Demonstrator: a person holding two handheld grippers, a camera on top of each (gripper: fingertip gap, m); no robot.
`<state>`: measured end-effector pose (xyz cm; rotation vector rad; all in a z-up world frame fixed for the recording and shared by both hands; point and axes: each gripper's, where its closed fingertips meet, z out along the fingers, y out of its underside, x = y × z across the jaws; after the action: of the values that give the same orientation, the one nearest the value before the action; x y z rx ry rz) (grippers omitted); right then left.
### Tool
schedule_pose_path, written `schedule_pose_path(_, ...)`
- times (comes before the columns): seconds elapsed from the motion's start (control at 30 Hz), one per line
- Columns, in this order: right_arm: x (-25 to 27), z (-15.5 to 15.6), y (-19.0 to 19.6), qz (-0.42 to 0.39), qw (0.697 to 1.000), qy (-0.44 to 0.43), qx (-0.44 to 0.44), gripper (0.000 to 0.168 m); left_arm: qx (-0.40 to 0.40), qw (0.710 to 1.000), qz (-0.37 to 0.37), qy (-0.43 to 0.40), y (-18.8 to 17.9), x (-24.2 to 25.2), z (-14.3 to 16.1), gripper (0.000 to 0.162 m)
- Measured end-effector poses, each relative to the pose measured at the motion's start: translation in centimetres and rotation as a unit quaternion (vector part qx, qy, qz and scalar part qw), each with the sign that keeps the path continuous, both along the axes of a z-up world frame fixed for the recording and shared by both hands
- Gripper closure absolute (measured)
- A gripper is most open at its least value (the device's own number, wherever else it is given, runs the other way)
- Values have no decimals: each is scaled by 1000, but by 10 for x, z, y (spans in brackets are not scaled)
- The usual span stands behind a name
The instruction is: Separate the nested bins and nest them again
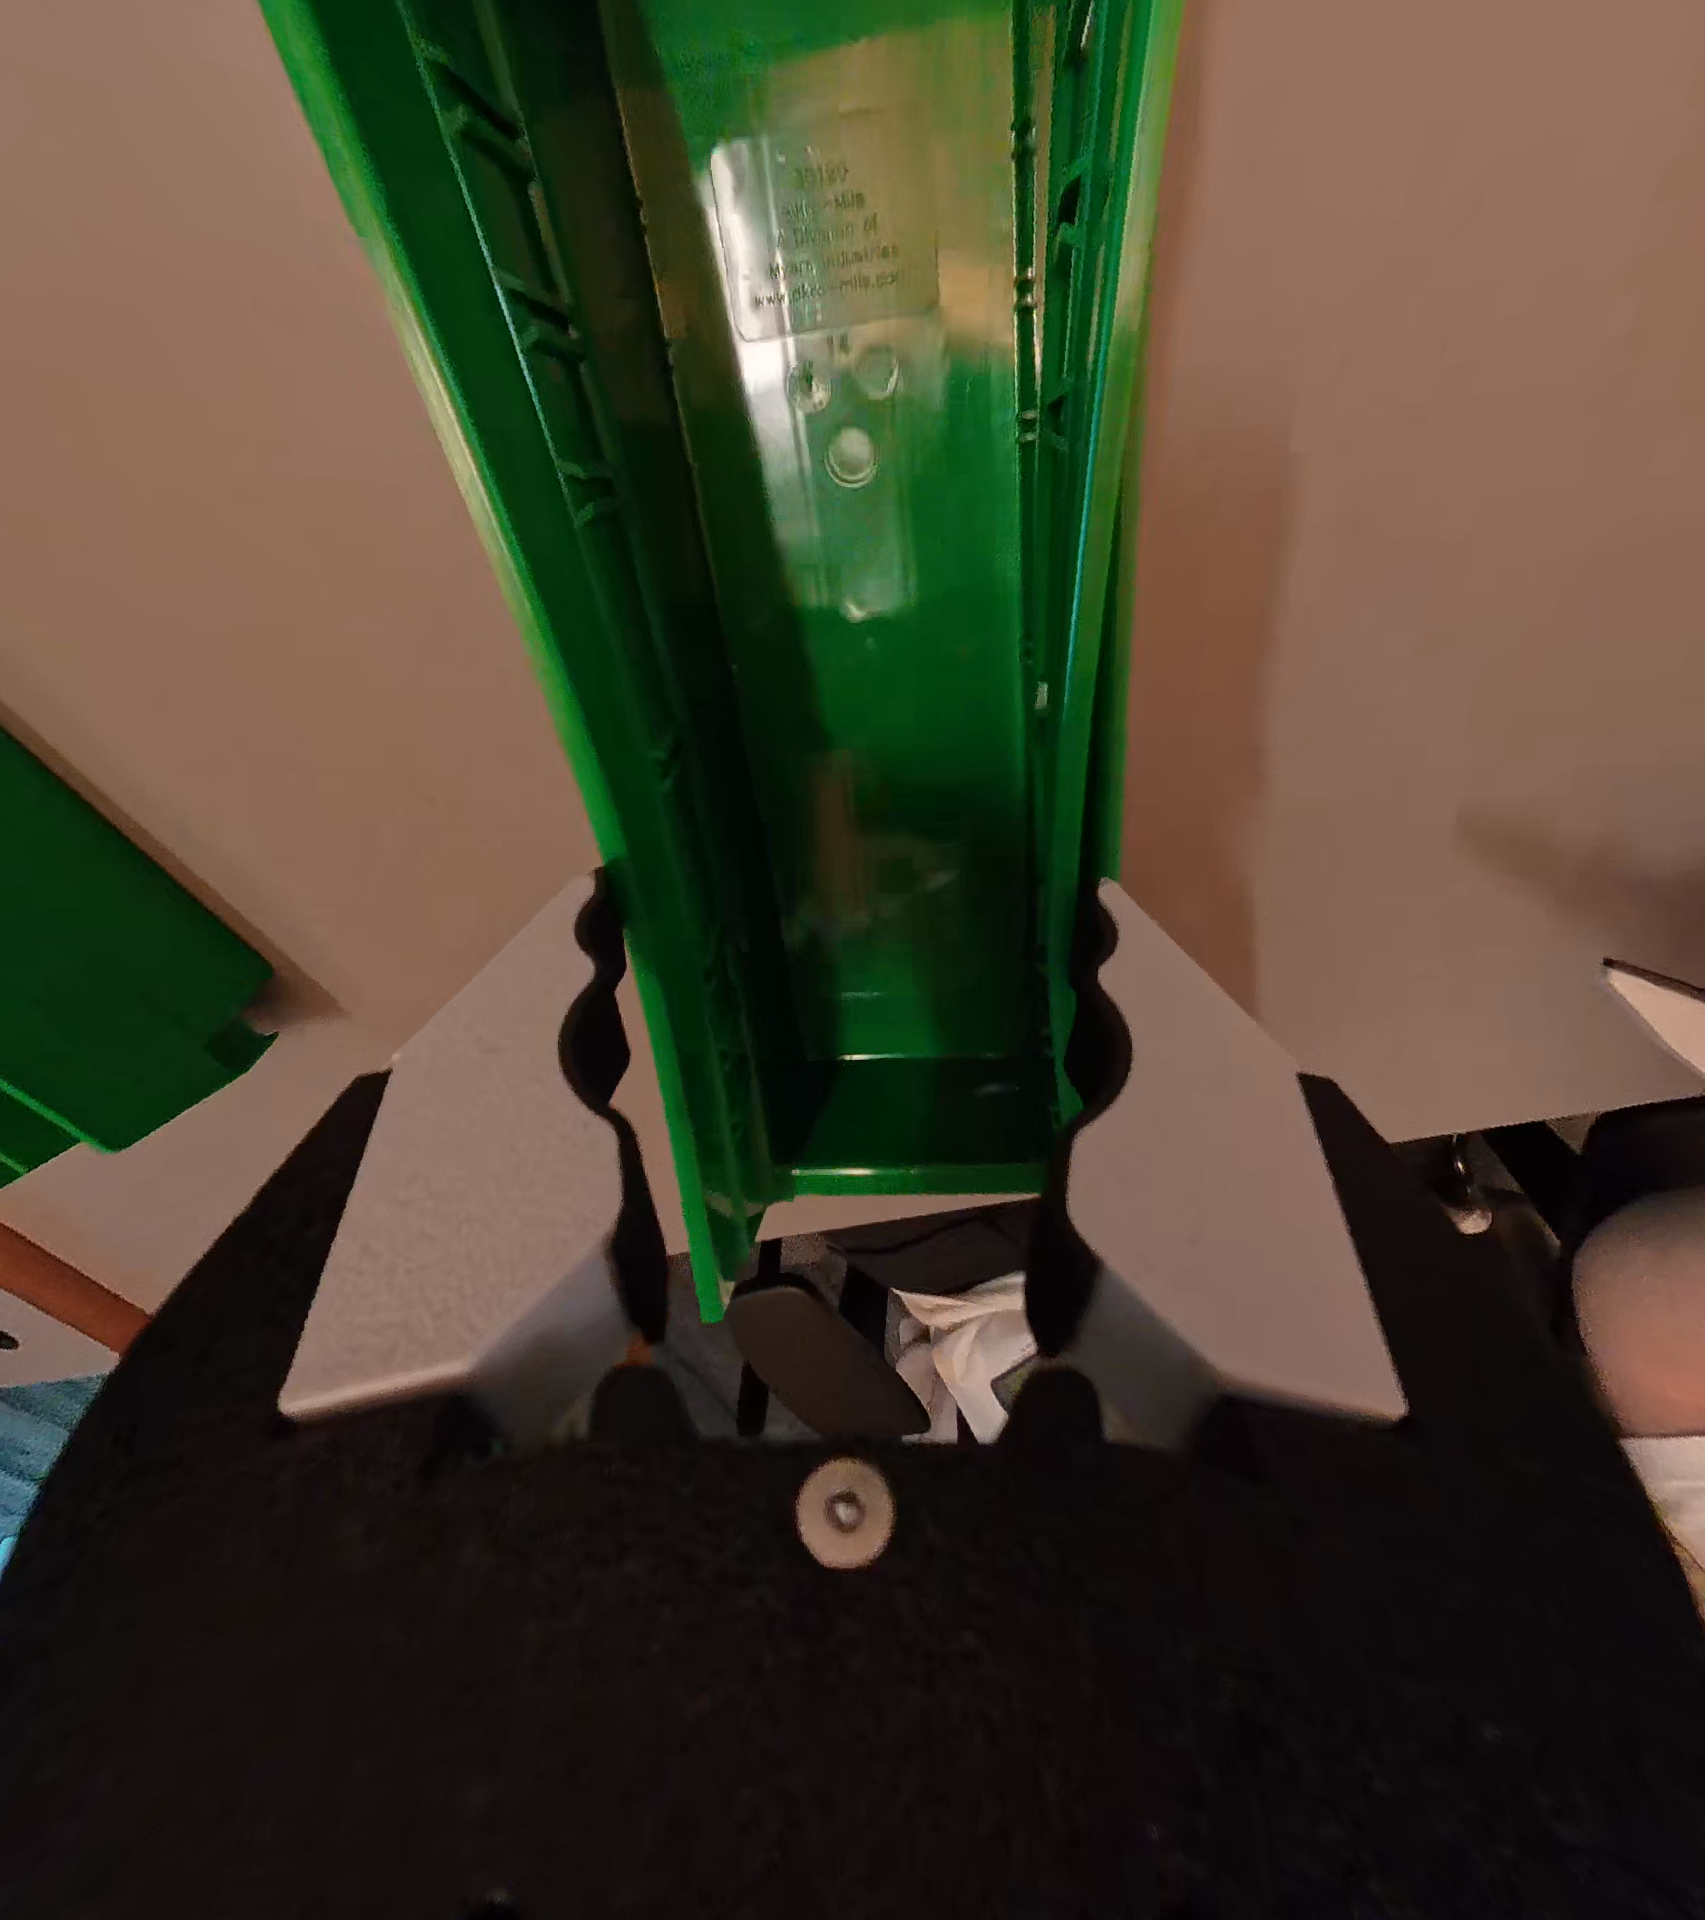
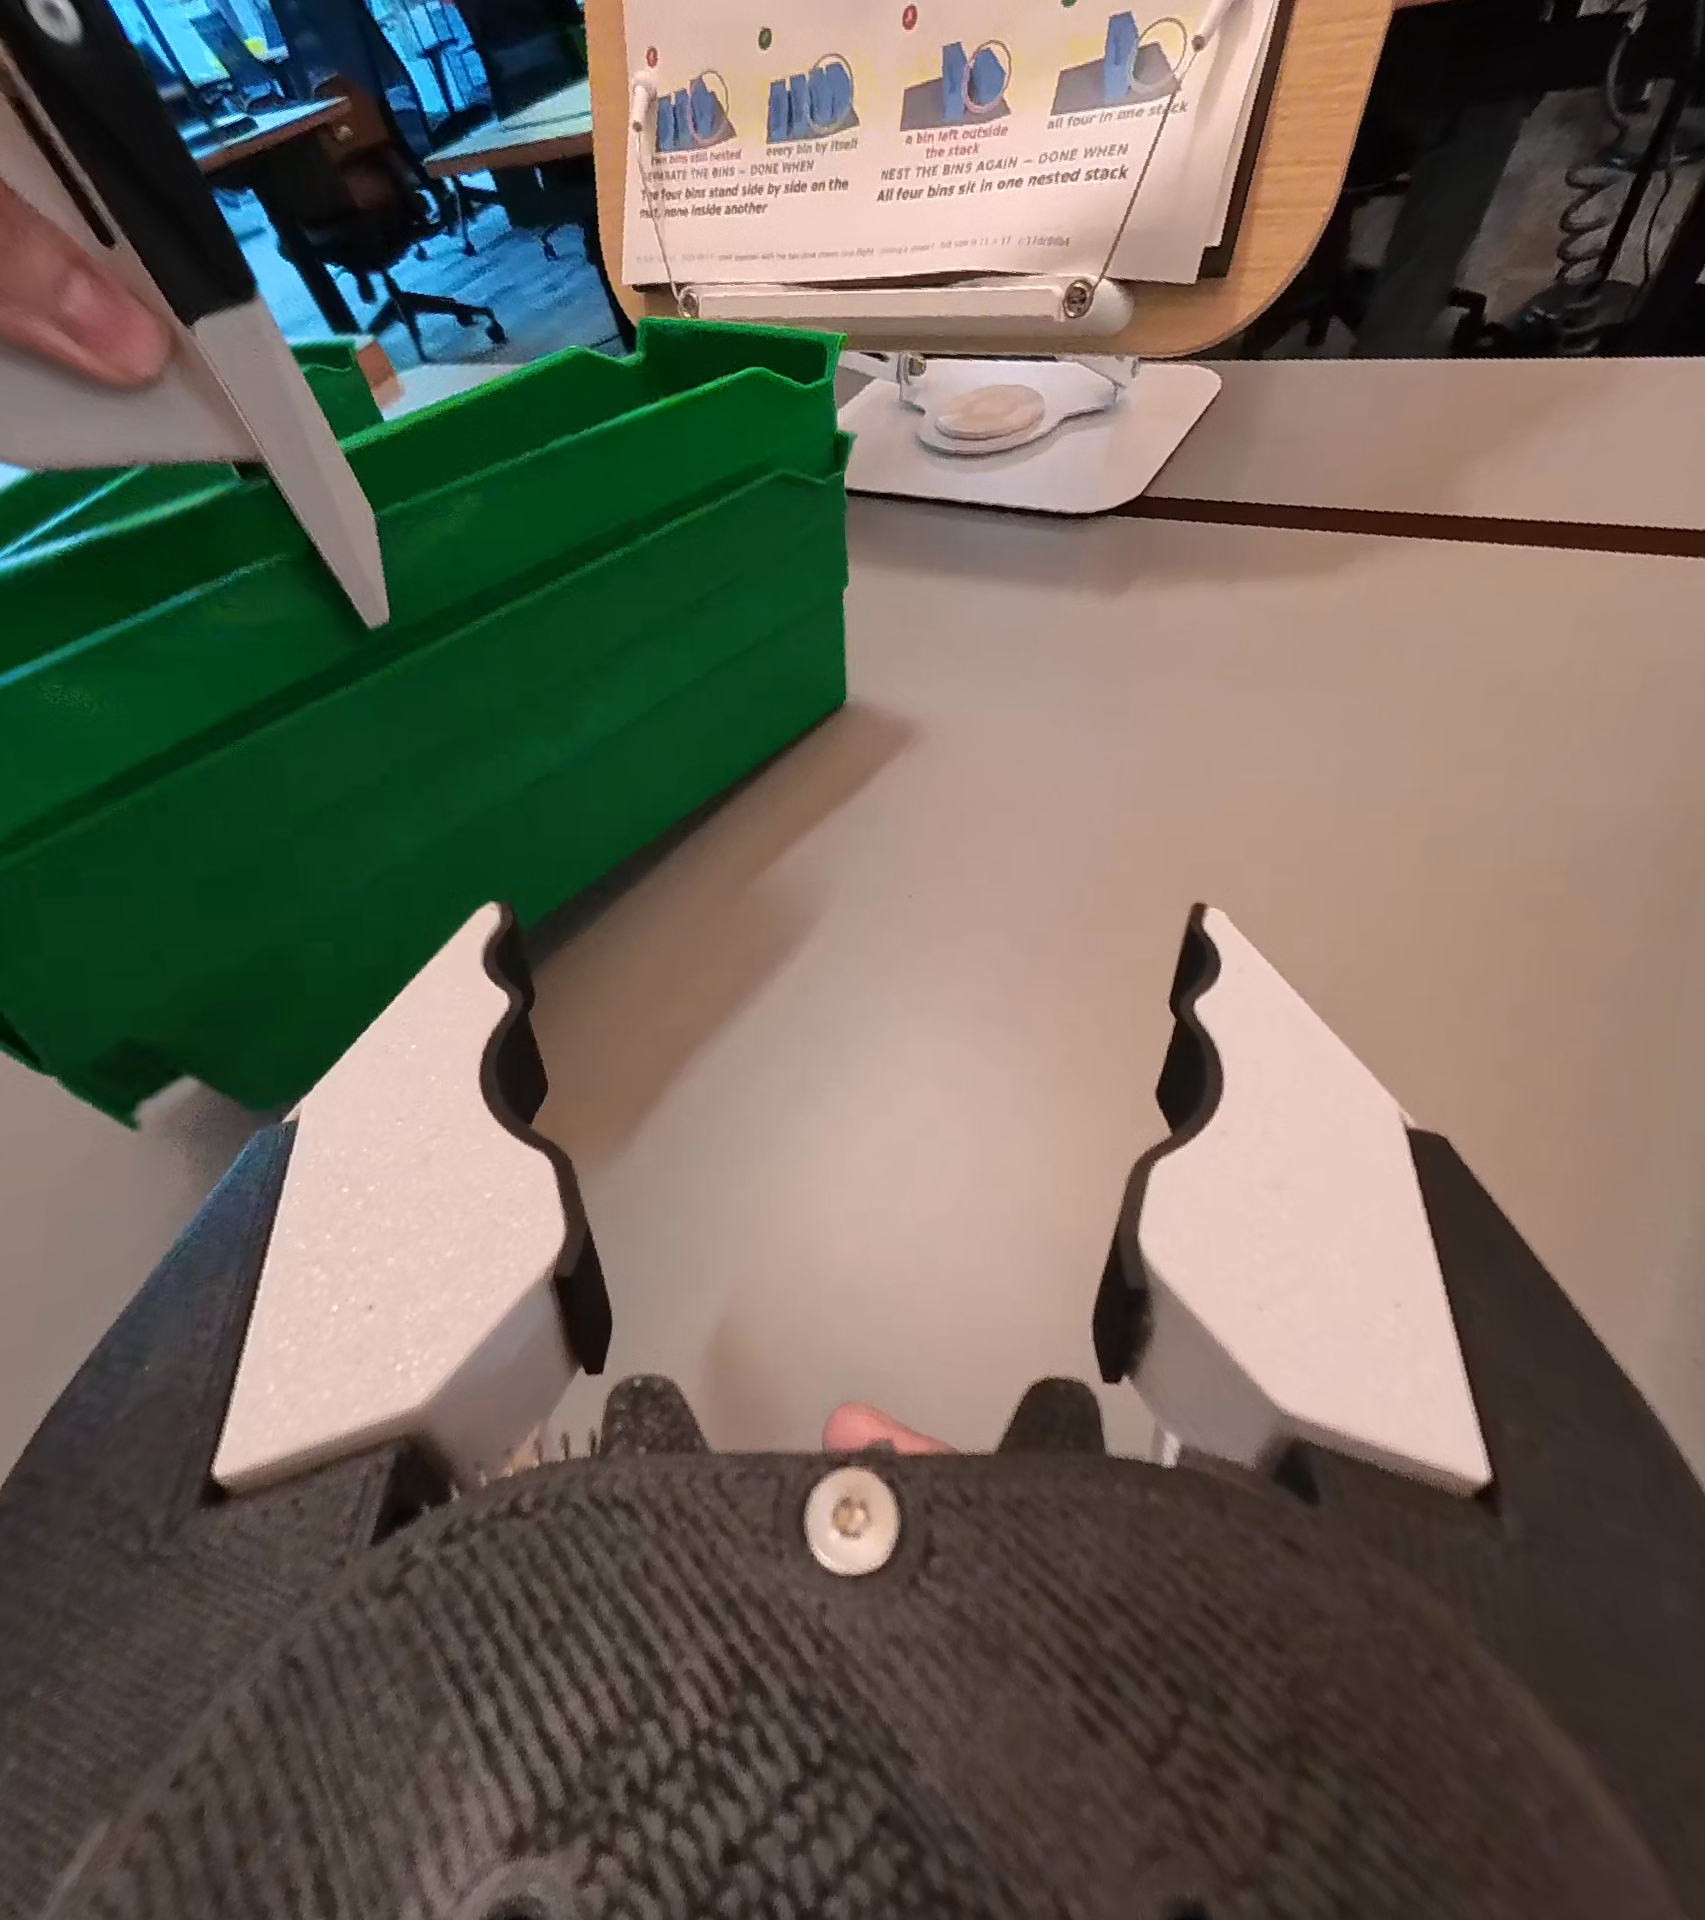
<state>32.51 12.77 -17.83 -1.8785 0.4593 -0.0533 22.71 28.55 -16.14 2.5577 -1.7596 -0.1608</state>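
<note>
A nested stack of long green bins (image 2: pixel 432 727) lies on the grey table (image 2: pixel 1243 779) at the left. In the left wrist view I look down into the top bin (image 1: pixel 869 644). My left gripper (image 1: pixel 848 904) straddles its near end, pads against both side walls, shut on it. In the right wrist view one of its white fingers (image 2: pixel 328 520) reaches down at the stack's upper rim, with a hand behind it. My right gripper (image 2: pixel 848 920) is open and empty, low over the bare table right of the stack.
Another green bin (image 1: pixel 48 987) lies apart to the left and shows behind the stack (image 2: pixel 339 369). A paper sheet on a stand (image 2: pixel 931 156) with a white base (image 2: pixel 1024 447) stands at the back. Desks and chairs lie beyond the table.
</note>
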Motion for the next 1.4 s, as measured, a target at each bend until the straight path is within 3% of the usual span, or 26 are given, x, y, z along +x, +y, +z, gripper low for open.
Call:
schedule_pose_path(0.3, -3, -3, 1, 6, 1000, 3, -3, 47, 16, 1000, 6, -3, 5, 3, 31, 80)
schedule_pose_path(0.7, -6, -3, 1, 11, 1000, 4, -5, 47, 13, 1000, 3, 12, 1, -9, -16, 66)
schedule_pose_path(1.13, -8, -12, 5, 15, 1000, 6, -17, 47, 15, 999, -26, -12, 1, -2, -19, 53)
schedule_pose_path(1.4, -10, -13, 6, 17, 1000, 3, -20, 47, 13, 999, -27, -16, 1, -2, -20, 53)
